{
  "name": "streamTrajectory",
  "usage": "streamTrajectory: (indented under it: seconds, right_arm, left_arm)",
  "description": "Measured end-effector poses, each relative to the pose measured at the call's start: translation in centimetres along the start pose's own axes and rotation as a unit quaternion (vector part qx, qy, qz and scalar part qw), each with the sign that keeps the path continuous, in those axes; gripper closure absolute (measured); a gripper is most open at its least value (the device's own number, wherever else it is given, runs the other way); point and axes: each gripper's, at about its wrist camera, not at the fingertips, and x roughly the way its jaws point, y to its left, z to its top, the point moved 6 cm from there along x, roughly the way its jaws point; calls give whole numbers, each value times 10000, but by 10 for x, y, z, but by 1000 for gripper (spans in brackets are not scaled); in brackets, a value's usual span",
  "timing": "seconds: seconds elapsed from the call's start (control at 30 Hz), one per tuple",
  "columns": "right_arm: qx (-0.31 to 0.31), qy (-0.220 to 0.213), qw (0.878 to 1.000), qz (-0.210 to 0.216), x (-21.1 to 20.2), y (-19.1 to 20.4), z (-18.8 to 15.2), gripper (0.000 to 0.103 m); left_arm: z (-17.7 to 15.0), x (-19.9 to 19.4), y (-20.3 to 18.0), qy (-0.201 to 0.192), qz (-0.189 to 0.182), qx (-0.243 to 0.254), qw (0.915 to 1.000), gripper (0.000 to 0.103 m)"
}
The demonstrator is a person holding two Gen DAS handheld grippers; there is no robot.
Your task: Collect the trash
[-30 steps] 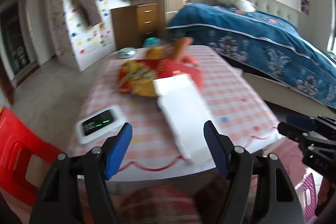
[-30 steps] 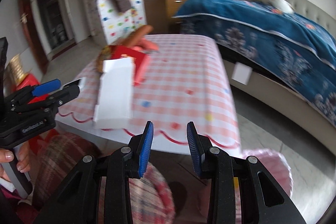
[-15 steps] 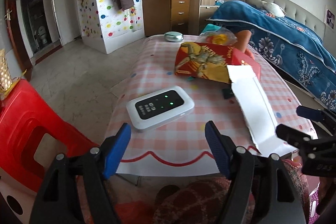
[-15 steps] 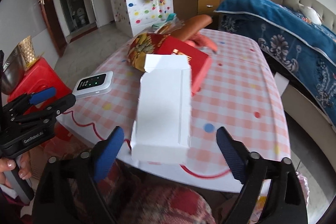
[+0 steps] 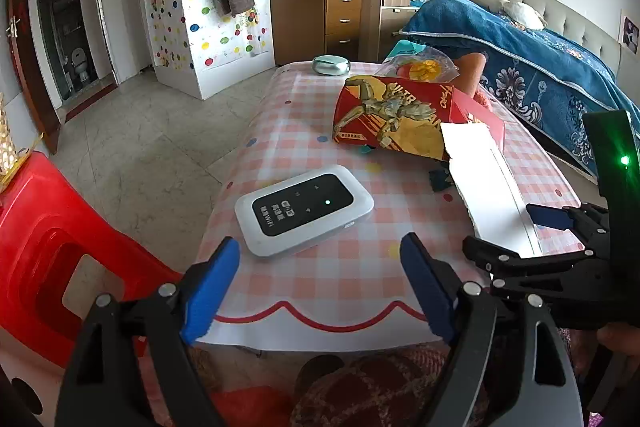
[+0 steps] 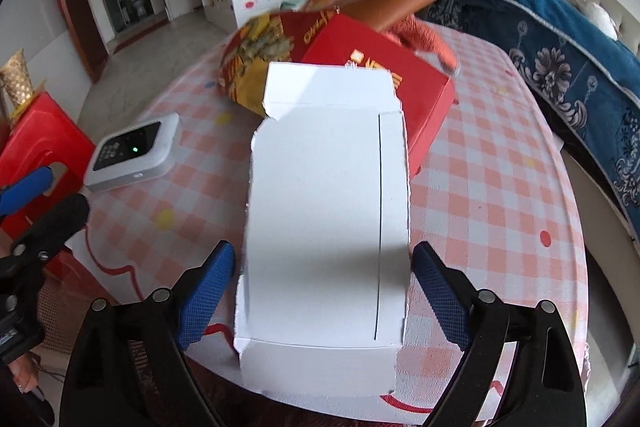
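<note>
A flattened white cardboard box (image 6: 320, 219) lies on the pink checked table (image 6: 492, 167) and overhangs its front edge. My right gripper (image 6: 324, 291) stands open astride the box's near end, its pads just beside the edges. Behind the box are a red-and-yellow snack bag (image 5: 392, 111), a red box (image 6: 380, 79) and a clear wrapper (image 5: 424, 67). The left gripper (image 5: 320, 287) hangs at the table's front edge with its jaws opening and nothing between them. A white pocket router (image 5: 304, 209) lies just beyond its fingertips.
A red plastic stool (image 5: 48, 239) stands left of the table. A bed with a blue cover (image 5: 540, 67) runs along the right. A round tin (image 5: 331, 64) sits at the table's far end, with wooden drawers (image 5: 320, 23) behind. The right gripper (image 5: 532, 235) shows at the left view's right edge.
My right gripper opened wide and came down and forward over the white box. The left gripper swung left from the box to face the router, then held still.
</note>
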Motion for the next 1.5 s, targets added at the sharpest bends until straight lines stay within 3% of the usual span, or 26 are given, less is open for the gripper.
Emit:
streamTrajectory:
  seconds: [0.03,0.1,0.4,0.6,0.9,1.23,1.33,1.5]
  right_arm:
    - [-8,0,10000,1,-1,0,0,15]
    - [-21,-62,10000,-21,-3,-1,-2,28]
    - [50,-624,9976,-280,-41,-29,-6,29]
    - [0,-309,9940,-1051,-28,-66,-1,29]
    - [-92,-37,9893,-1458,-4,-102,15,29]
    - [-420,105,9899,-1351,11,-100,25,28]
    - [-421,-24,9928,-1120,3,-93,22,29]
    - [-467,-386,9974,-390,-28,-74,10,29]
  left_arm:
    - [0,0,-1,3,-2,11,10000,23]
    - [0,-1,-4,-4,0,51,10000,23]
    - [6,0,-28,14,-58,243,9997,23]
    - [15,4,-43,-27,-90,352,9993,23]
    - [25,17,-43,3,-100,264,9996,23]
    - [35,31,-50,18,-149,258,9996,23]
    - [33,33,-50,55,-171,269,9995,23]
    - [27,31,-49,95,-267,218,9994,23]
